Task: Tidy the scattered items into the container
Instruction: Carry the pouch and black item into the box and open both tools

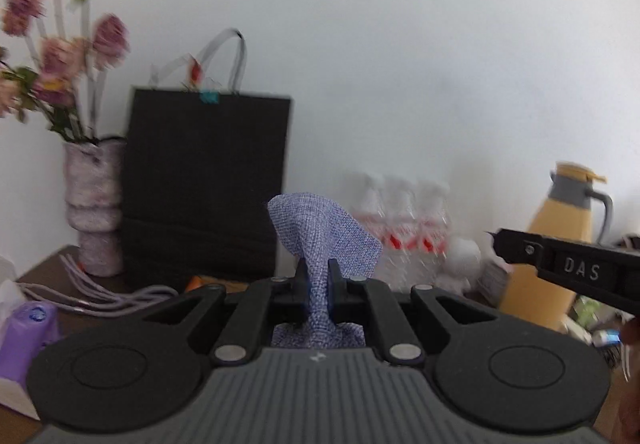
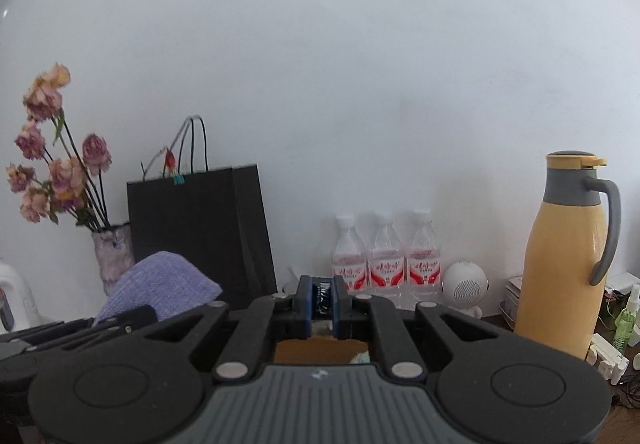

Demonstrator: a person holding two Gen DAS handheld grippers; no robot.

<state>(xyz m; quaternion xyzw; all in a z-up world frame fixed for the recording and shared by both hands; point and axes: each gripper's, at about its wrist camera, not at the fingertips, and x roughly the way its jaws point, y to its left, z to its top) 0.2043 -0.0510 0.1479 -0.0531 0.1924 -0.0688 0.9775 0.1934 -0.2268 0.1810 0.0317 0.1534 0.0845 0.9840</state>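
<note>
Vase (image 2: pixel 113 256), lower left of the right wrist view, held dried pink flowers (image 2: pixel 52 148) on long stems. A black paper bag (image 2: pixel 200 232) stood just right of the vase against the wall; its contents could not be seen. Three capped water bottles (image 2: pixel 386 256) stood in a row at centre, liquid level not readable. A yellow jug (image 2: pixel 564 256) with grey handle stood at right, lid on.

Left gripper (image 1: pixel 318 286): jaws narrow, clamped on a blue woven cloth (image 1: pixel 324 232), which rose above the jaws in a folded peak and also showed below them. Cloth was off the worktop, centre of the left wrist view, and appeared again at lower left of the right wrist view.

Right gripper (image 2: pixel 321 302): jaws nearly closed on a small dark shiny item (image 2: pixel 322 298); identity not clear. The tidying container itself could not be identified in either view.

Brown worktop (image 1: pixel 40 272) carried a loose grey cable (image 1: pixel 100 294) and a purple tissue pack (image 1: pixel 28 328) at lower left of the left wrist view. A small white round speaker (image 2: pixel 464 286) sat right of the bottles, a green spray bottle (image 2: pixel 628 318) at far right. White wall (image 2: pixel 340 64) behind. The left wrist view was blurred.
</note>
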